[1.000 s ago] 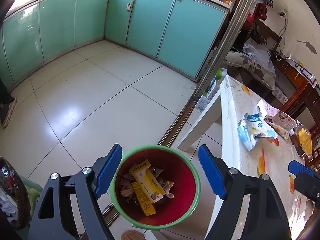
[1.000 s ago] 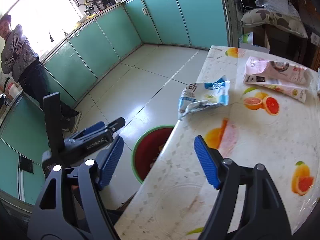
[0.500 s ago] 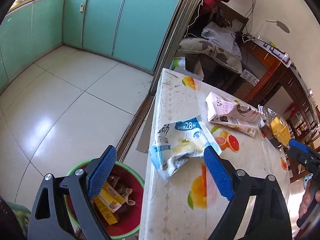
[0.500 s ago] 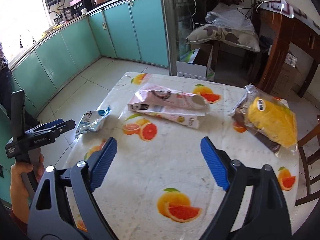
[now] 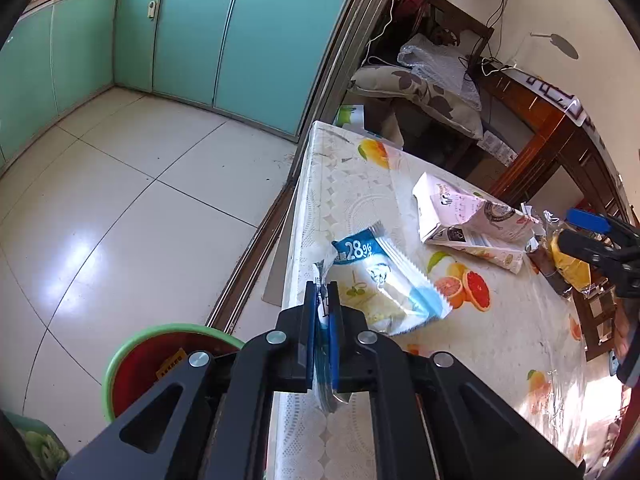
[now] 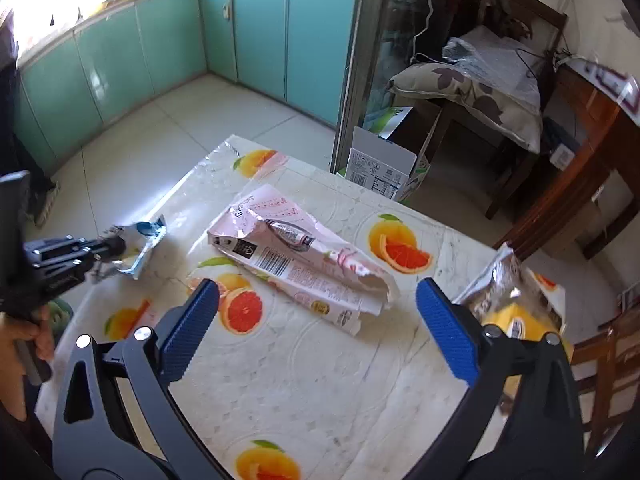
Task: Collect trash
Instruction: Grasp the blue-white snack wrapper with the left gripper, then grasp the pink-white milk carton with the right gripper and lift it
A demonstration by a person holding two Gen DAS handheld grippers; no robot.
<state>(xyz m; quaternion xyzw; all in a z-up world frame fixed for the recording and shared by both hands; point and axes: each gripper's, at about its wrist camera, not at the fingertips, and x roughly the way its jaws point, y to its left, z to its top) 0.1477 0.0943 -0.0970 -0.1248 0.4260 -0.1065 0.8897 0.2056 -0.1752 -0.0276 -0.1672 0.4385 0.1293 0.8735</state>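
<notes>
My left gripper (image 5: 323, 312) is shut on the near corner of a blue and white wrapper (image 5: 384, 280) at the left edge of the fruit-print table (image 5: 360, 184). The right wrist view shows this gripper (image 6: 100, 252) pinching the wrapper (image 6: 144, 240). A red bin with a green rim (image 5: 160, 344), holding yellow packets, stands on the floor below the table edge. My right gripper (image 6: 316, 296) hovers over the table (image 6: 320, 380), its jaws opening wide, pads touching nothing. A crumpled pink bag (image 6: 296, 256) lies just beyond its fingertips. A yellow snack bag (image 6: 516, 320) sits by the right finger.
A cardboard box (image 6: 380, 168) stands on the floor past the table's far end. Behind it is a chair with a patterned pillow (image 6: 468, 92). Teal cabinets (image 5: 240, 40) line the tiled floor. Dark wooden furniture (image 5: 560, 140) runs along the right wall.
My left gripper went from above the bin to the table edge and closed on the wrapper. My right gripper swung across the table toward the pink bag and opened wider.
</notes>
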